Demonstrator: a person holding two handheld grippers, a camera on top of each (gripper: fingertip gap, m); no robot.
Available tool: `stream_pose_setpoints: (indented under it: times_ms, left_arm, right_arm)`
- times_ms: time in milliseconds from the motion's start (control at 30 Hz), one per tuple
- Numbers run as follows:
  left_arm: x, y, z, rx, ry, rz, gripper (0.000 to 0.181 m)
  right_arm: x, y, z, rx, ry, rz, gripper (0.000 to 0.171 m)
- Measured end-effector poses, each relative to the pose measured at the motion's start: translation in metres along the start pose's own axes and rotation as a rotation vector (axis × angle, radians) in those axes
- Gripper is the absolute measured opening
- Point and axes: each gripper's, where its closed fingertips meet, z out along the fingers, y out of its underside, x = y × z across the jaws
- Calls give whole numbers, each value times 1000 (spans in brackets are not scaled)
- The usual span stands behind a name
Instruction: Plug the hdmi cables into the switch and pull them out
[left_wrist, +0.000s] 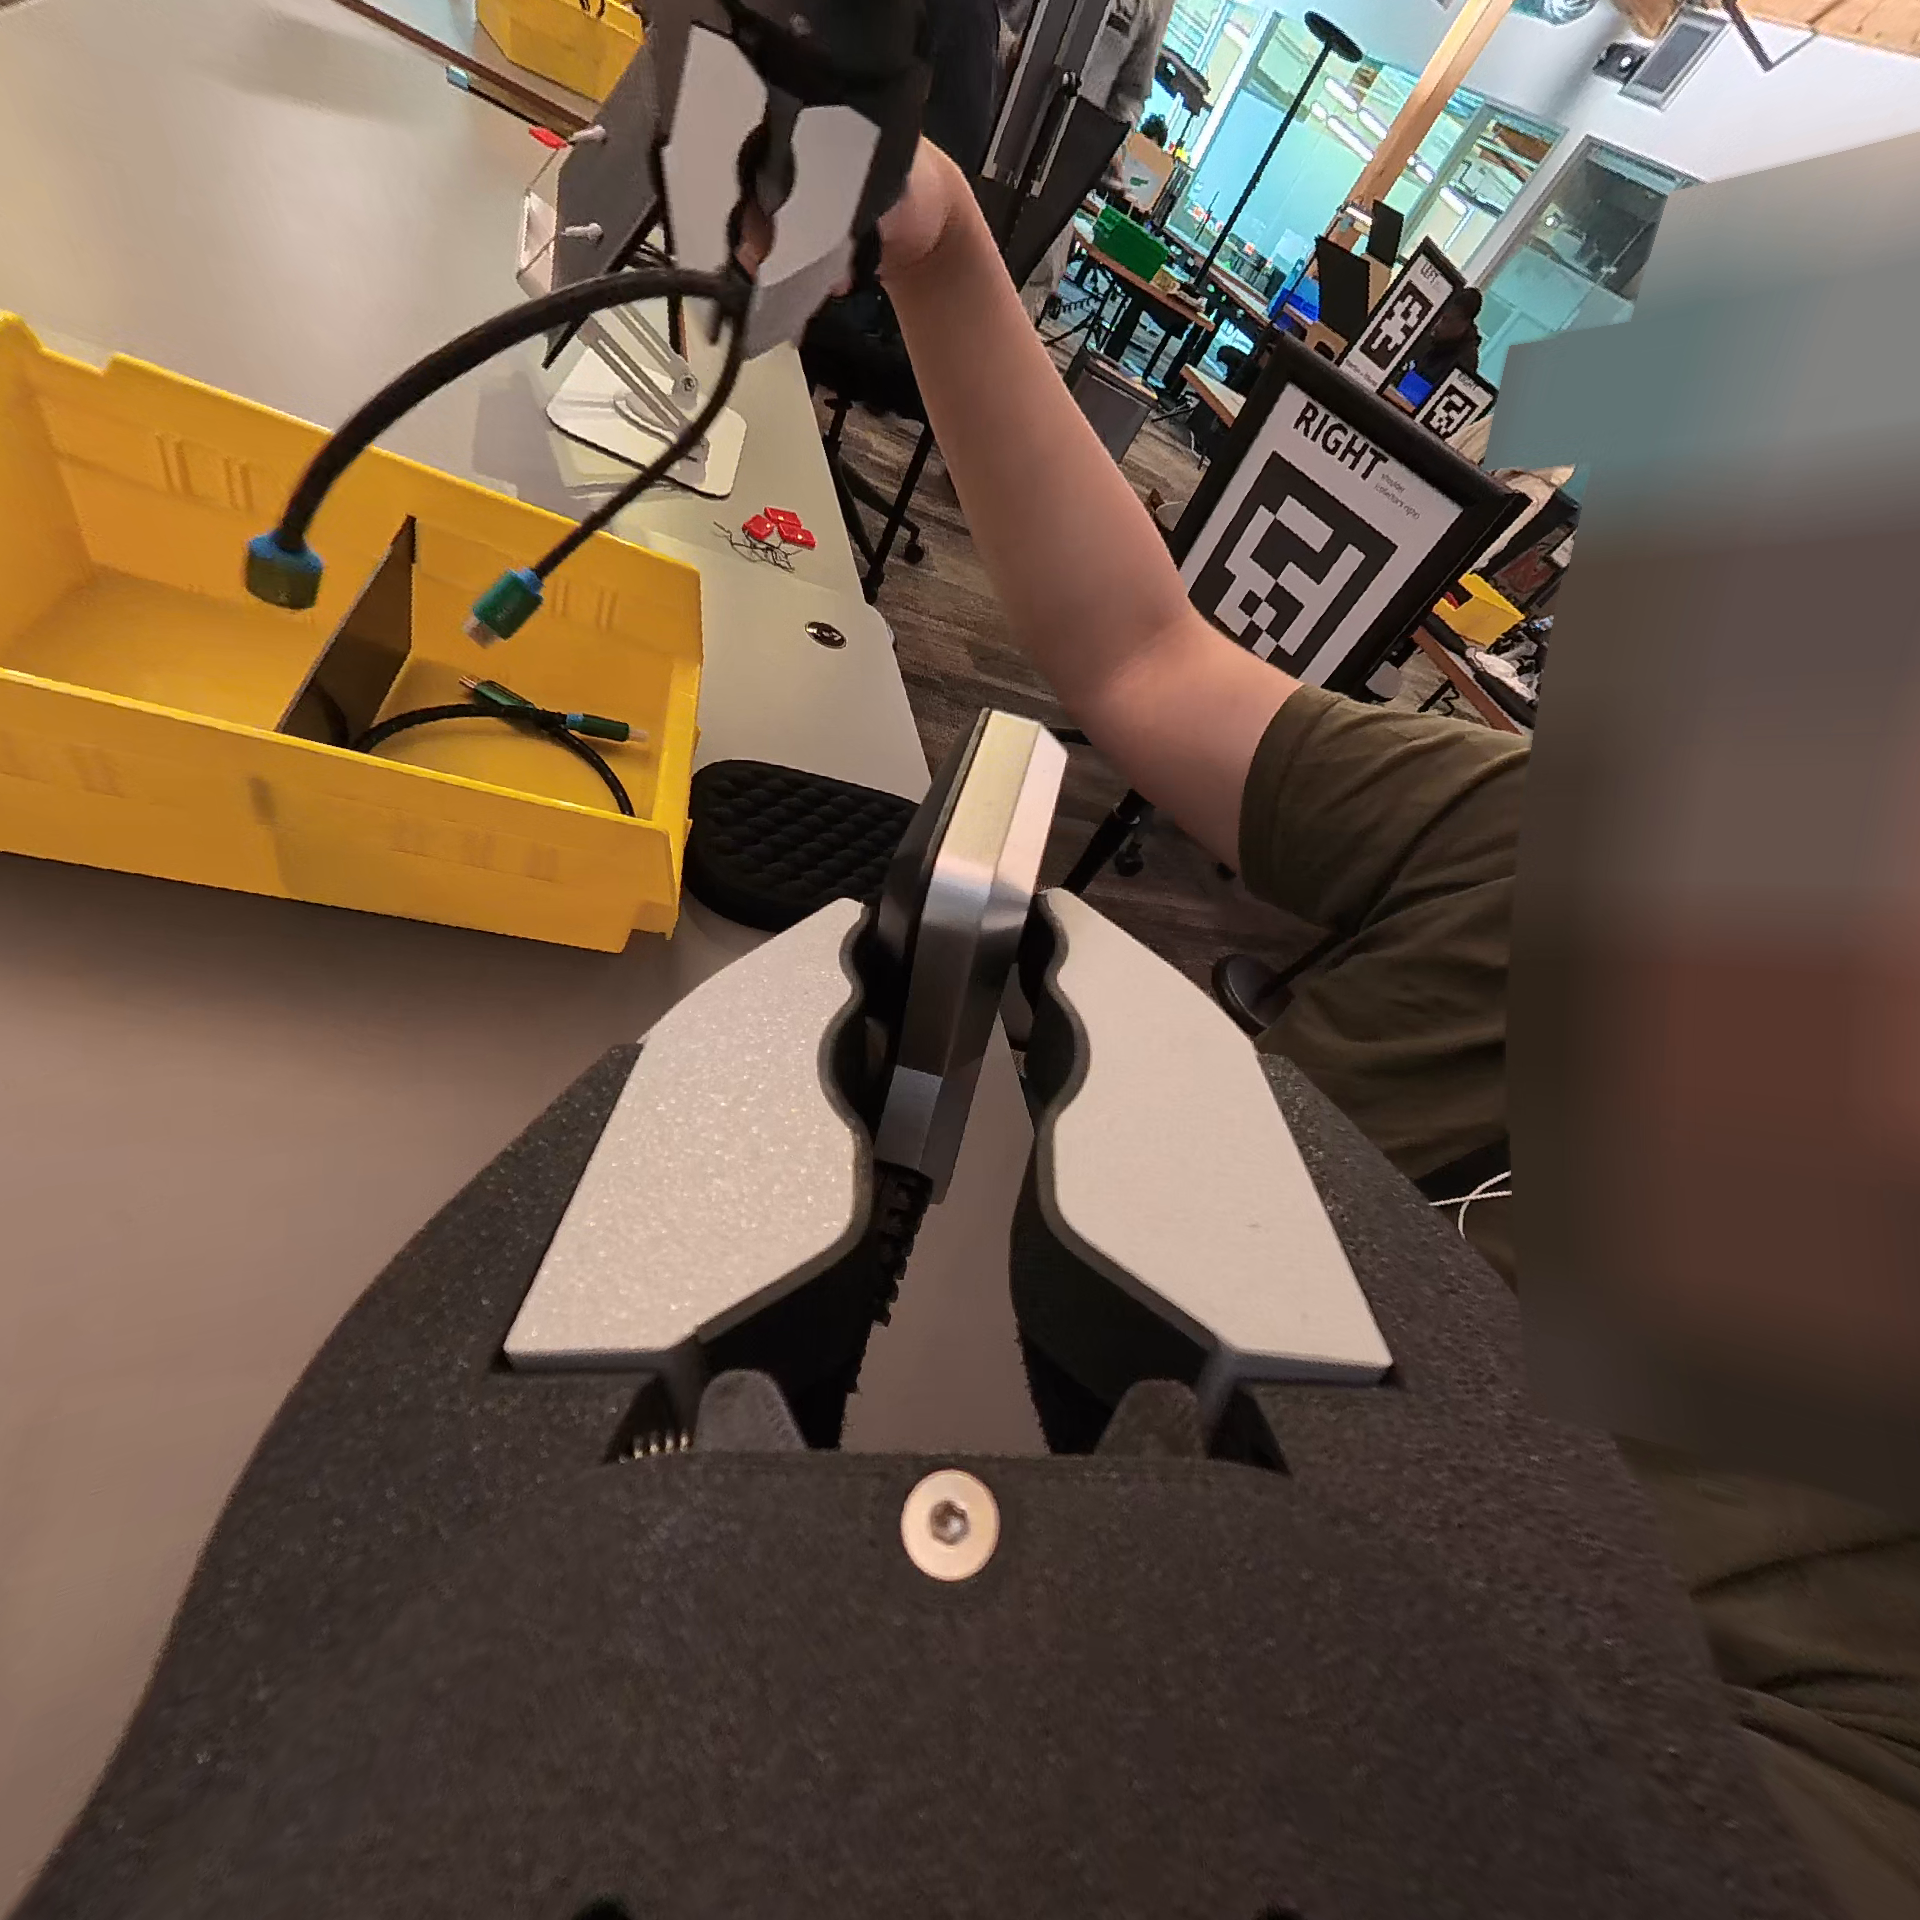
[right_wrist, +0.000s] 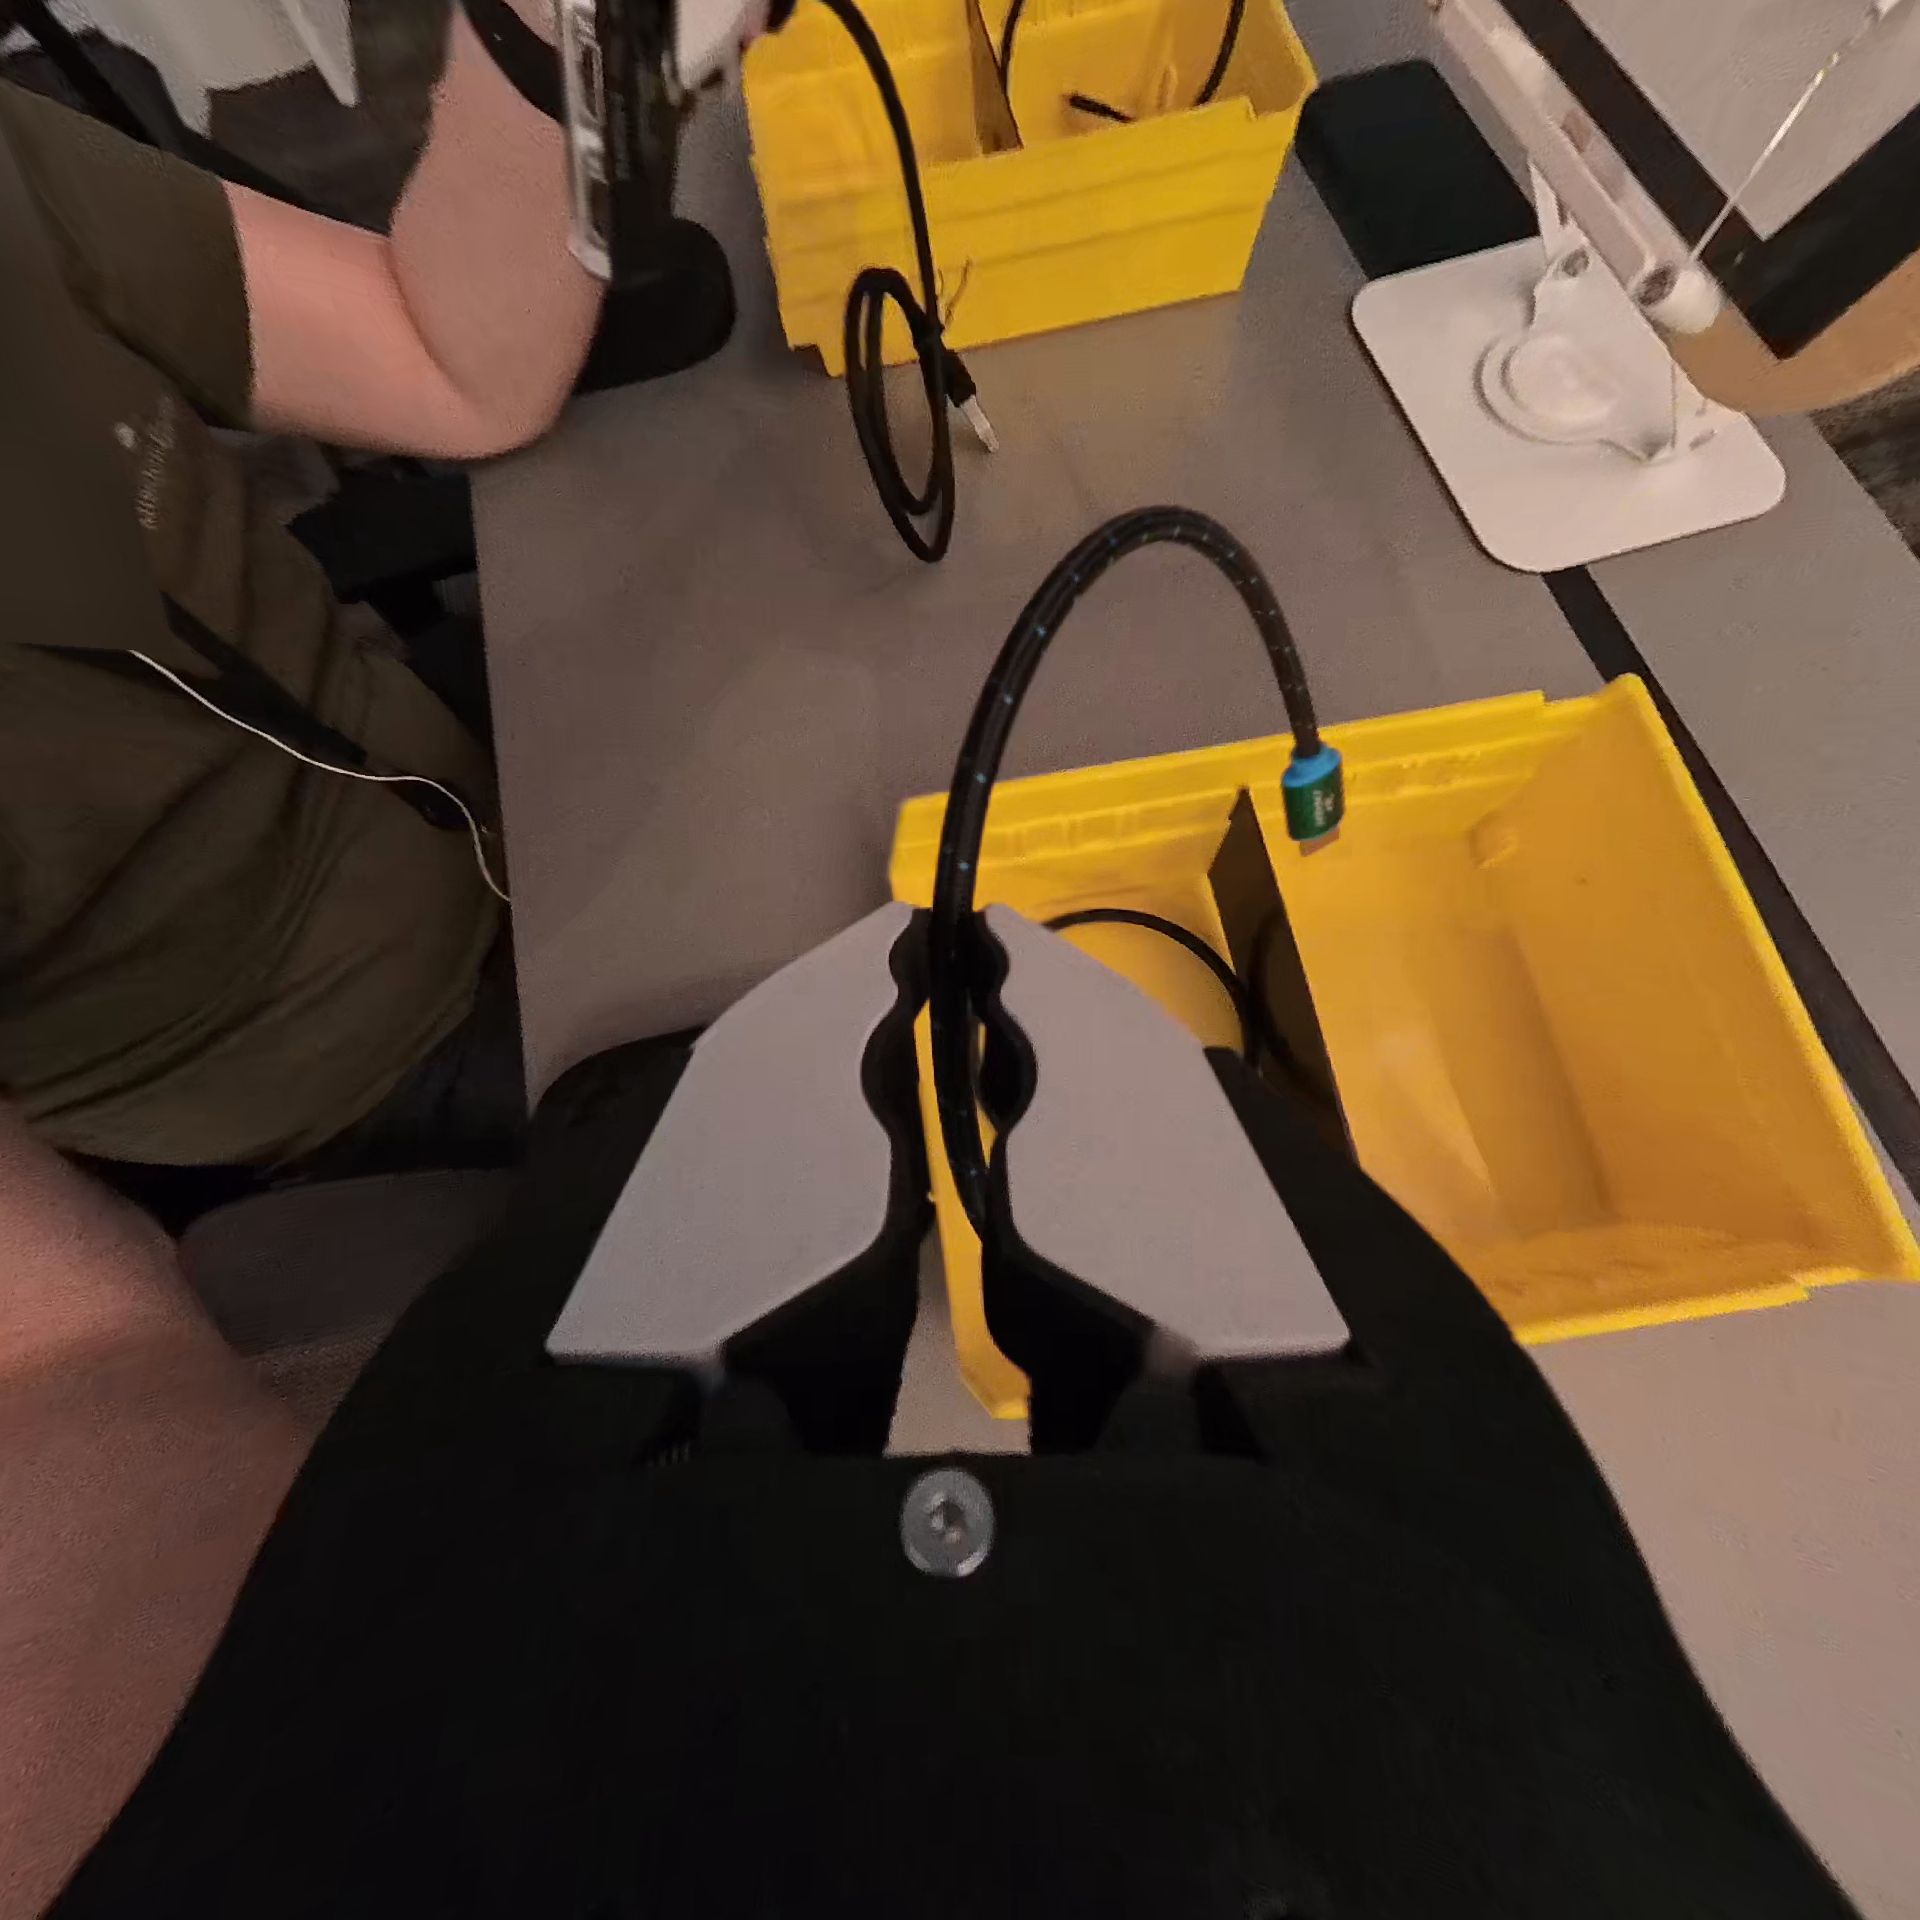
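Note:
My left gripper (left_wrist: 948, 914) is shut on a flat grey metal switch (left_wrist: 971, 862), held on edge above the table's near edge. My right gripper (right_wrist: 951, 925) is shut on the middle of a black braided HDMI cable (right_wrist: 1143, 520), which arches up from the fingers. Its green-and-blue plug (right_wrist: 1311, 798) hangs over the yellow bin (right_wrist: 1662, 1039). In the left wrist view the right gripper (left_wrist: 774, 281) is high up, and both plugs (left_wrist: 283, 566) (left_wrist: 504, 608) dangle above the bin (left_wrist: 343, 831). Another cable (left_wrist: 499, 717) lies in the bin.
The bin has a dark divider (left_wrist: 364, 634). A second yellow bin (right_wrist: 1039, 229) stands farther off with a coiled black cable (right_wrist: 899, 416) in front of it. A white stand base (right_wrist: 1558, 416), a black pad (left_wrist: 790, 831) and small red pieces (left_wrist: 779, 528) are on the grey table. The gap from one gripper's tips to the other's is roughly 25 centimeters.

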Motion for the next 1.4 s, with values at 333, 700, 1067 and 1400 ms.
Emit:
stream_pose_setpoints:
  times_ms: [333, 700, 1067, 1400]
  left_arm:
    - [0, 2, 4, -18, 1, -1, 26]
    - [-2, 4, 7, -29, 3, -6, 25]
    - [1, 4, 9, -34, 9, -2, 26]
    - [-8, -1, 4, 4, -35, -2, 26]
  right_arm:
    - [31, 61, 32, -91, -87, 348, 9]
    - [122, 88, 43, -296, 354, 165, 8]
    - [146, 128, 75, -570, 463, 100, 8]
    - [109, 4, 64, -22, 552, 4, 51]
